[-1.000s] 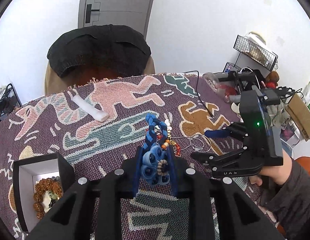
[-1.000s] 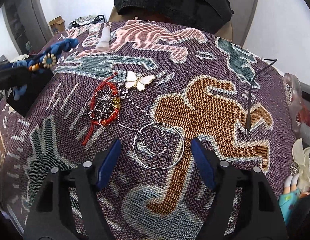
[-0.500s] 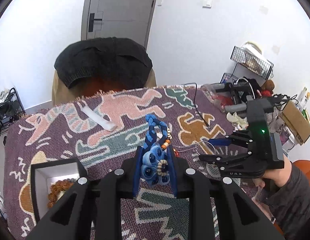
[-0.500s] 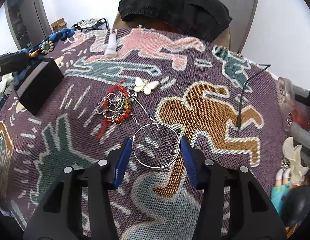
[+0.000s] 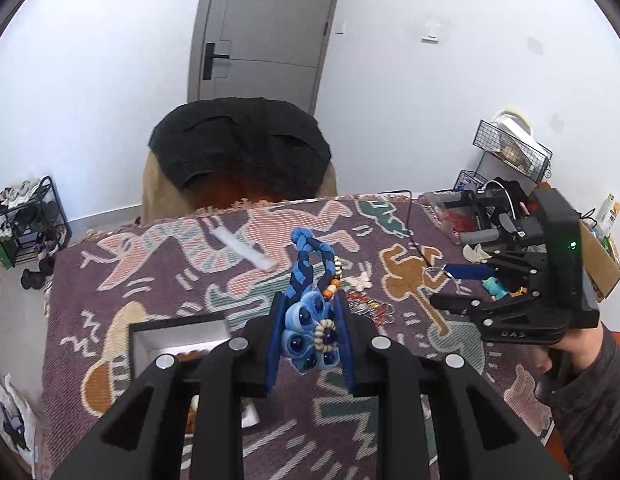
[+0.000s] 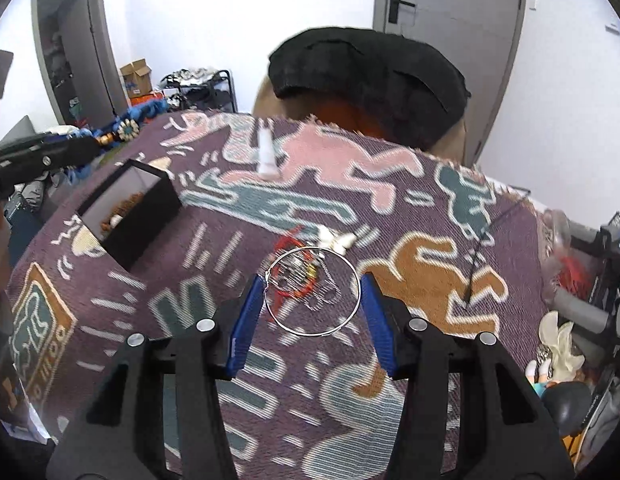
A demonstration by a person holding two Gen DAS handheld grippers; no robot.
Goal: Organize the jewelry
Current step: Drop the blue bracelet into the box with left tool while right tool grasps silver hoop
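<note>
Your left gripper (image 5: 310, 336) pinches the blue braided bracelet (image 5: 310, 320) above the black box (image 6: 129, 212), which holds brown beads (image 6: 123, 204). Your right gripper (image 6: 312, 300) clamps the silver hoop (image 6: 313, 292) above the tangled jewelry (image 6: 297, 264).

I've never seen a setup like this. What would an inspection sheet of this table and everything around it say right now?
Surface: patterned woven cloth covering the table.
Job's things: blue braided bracelet held in the left gripper; silver hoop held in the right gripper, its fingers touching either side; red beaded bracelet and butterfly pendant lying on the cloth; black box with brown beads inside.
Clutter: white tube.
Grippers: both handheld.
Cables: thin black cable lying on the cloth.
Surroundings: chair with black garment, grey door, wire baskets, shoe rack.
</note>
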